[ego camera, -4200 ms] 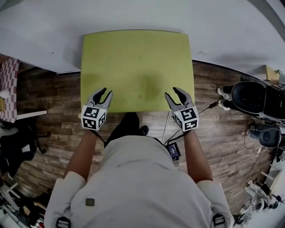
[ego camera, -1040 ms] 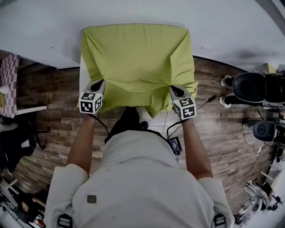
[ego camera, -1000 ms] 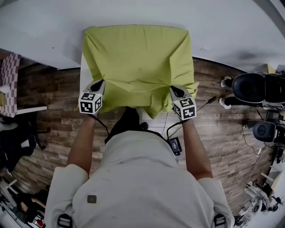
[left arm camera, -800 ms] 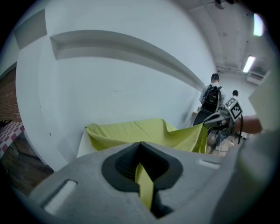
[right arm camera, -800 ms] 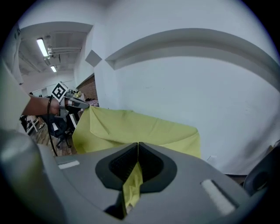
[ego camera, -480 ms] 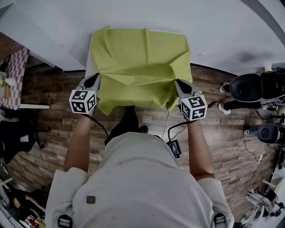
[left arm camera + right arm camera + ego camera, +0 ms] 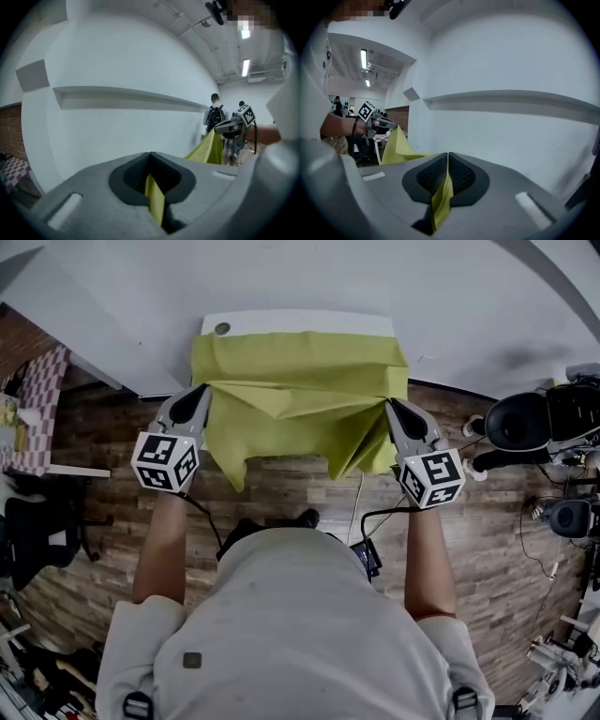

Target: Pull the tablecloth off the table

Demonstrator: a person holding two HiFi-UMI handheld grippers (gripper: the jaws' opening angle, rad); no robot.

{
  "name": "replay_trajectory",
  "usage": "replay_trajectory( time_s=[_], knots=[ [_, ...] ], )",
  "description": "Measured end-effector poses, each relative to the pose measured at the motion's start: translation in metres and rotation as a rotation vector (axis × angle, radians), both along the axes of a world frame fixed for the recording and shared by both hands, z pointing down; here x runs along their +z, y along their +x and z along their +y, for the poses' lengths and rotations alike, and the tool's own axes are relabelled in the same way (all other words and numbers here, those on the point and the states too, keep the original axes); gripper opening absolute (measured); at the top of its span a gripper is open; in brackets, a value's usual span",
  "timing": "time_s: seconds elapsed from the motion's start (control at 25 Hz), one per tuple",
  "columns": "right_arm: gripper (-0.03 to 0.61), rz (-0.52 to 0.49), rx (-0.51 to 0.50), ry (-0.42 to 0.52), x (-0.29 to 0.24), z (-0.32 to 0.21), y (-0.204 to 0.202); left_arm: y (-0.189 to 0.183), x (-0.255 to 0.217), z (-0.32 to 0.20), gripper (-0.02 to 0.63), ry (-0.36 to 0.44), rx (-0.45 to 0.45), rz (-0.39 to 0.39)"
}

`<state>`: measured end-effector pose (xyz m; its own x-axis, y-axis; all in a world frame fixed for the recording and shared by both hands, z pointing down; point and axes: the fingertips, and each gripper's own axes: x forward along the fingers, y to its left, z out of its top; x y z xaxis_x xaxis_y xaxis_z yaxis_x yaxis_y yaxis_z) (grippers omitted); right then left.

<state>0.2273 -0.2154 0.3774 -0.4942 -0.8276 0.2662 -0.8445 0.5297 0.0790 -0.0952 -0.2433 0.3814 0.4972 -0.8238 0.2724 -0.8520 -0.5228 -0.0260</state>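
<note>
The yellow-green tablecloth (image 7: pixel 298 381) hangs stretched between my two grippers, its far part still lying on the white table (image 7: pixel 300 322), whose back strip is bare. My left gripper (image 7: pixel 195 395) is shut on the cloth's near left edge. My right gripper (image 7: pixel 396 411) is shut on the near right edge. In the left gripper view a strip of the tablecloth (image 7: pixel 154 199) is pinched between the closed jaws of the left gripper (image 7: pixel 151 161). The right gripper view shows the tablecloth (image 7: pixel 441 199) clamped in the right gripper (image 7: pixel 447 161). Folded cloth droops below the near table edge.
A small round dark thing (image 7: pixel 222 329) lies on the bare table corner at back left. A white wall (image 7: pixel 309 273) rises behind the table. An office chair (image 7: pixel 525 423) stands at right, cables and a black box (image 7: pixel 367 557) lie on the wood floor.
Both grippers have pulled the cloth toward me and lifted it. The cloth slid off the table's far edge, baring a white strip, and it now bunches and hangs at the front.
</note>
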Motion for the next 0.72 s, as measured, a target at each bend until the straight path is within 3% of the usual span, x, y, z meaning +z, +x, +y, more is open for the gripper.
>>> replay_trajectory(
  time_s=[0.36,0.72],
  knots=[
    [0.02,-0.016,0.08,0.063,-0.036,0.044,-0.067,-0.064,-0.032,0.023,0.006,0.061,0.088,0.035],
    [0.02,-0.018,0.156,0.084,-0.044,0.11,-0.154,-0.137,-0.029,0.056,0.006,0.057,0.173,0.04]
  ],
)
